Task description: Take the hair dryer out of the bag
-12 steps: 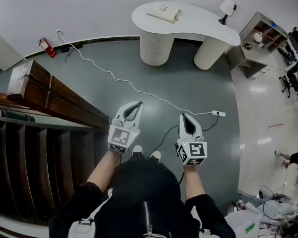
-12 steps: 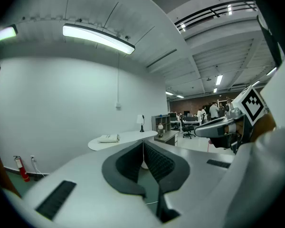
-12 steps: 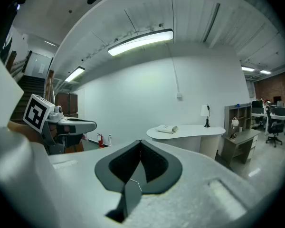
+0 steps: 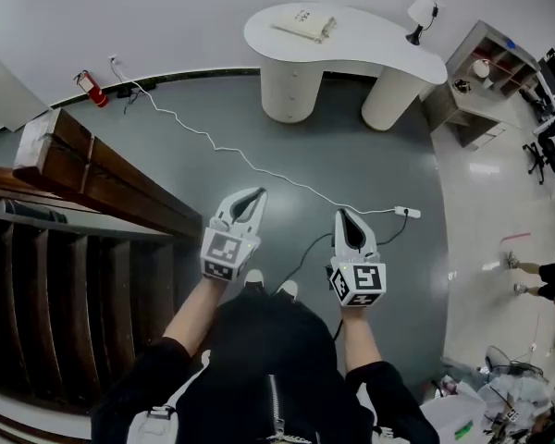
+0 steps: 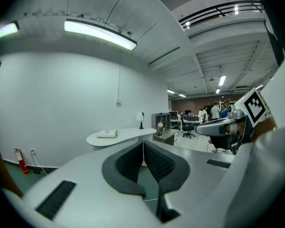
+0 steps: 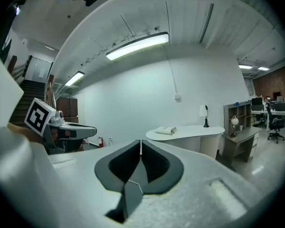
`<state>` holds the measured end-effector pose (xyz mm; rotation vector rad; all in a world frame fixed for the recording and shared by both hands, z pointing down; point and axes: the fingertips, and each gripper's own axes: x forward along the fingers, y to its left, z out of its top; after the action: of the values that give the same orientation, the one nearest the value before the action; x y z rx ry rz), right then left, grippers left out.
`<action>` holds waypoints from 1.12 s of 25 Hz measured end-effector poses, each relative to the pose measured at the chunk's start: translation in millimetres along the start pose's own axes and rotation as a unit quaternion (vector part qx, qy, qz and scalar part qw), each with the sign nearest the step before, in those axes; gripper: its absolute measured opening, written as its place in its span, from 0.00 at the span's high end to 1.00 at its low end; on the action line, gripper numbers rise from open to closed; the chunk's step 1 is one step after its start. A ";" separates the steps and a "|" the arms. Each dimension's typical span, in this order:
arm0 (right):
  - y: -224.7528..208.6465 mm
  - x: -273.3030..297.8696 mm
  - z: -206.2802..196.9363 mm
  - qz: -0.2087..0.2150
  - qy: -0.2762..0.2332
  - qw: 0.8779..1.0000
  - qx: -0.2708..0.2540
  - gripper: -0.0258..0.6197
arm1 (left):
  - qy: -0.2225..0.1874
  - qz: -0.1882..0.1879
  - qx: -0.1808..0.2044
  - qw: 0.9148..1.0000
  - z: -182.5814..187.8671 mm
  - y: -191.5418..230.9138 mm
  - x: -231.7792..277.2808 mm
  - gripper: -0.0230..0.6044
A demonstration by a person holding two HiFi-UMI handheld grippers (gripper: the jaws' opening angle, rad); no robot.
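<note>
Hair dryer: not visible in any view. It is presumably inside the pale, flat bag (image 4: 305, 23) lying on the white curved counter (image 4: 388, 55) at top centre of the head view, but the bag is too small there to confirm its contents. The bag sits left of the counter's middle, well apart from the small lamp (image 4: 424, 12) at the counter's right end. The person stands on the grey floor (image 4: 351, 146) well short of the counter, and a white cable (image 4: 250, 163) trails across the floor between them. Both tools are held out side by side at lower centre of the head view, pointing toward the counter and close to level. This is judged a carrying posture for the approach, since nothing is within reach. Left tool (image 4: 258, 193): its own view shows the ribbed pads (image 5: 157, 163) meeting along a thin seam, with nothing between them and only the room beyond. Right tool (image 4: 341, 215): likewise, its pads (image 6: 154, 163) are pressed together and empty. Neither tool touches anything. Task judged not yet begun.
</note>
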<state>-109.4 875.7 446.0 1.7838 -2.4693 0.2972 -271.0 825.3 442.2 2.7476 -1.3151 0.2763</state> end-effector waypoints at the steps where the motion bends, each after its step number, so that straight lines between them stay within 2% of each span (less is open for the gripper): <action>1: -1.9 -0.5 -0.8 0.002 0.001 1.000 0.001 0.95 | 0.002 0.002 -0.001 1.000 -0.2 -1.4 1.6 0.94; 12: -25.1 -3.3 -10.2 0.029 0.007 1.000 0.004 0.95 | 0.012 0.017 0.011 1.000 -2.9 -27.5 15.6 0.94; 19: -37.8 25.8 -5.0 0.038 0.011 0.999 0.001 0.95 | 0.005 0.019 0.011 1.000 6.9 -13.3 46.7 0.94; 28: -66.5 90.6 5.1 0.017 0.015 1.000 -0.002 0.95 | 0.004 -0.008 0.006 1.000 10.9 24.2 117.4 0.94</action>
<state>-75.0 770.1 464.3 1.7248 -2.4803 0.3185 -216.3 718.7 454.6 2.7617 -1.2941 0.2938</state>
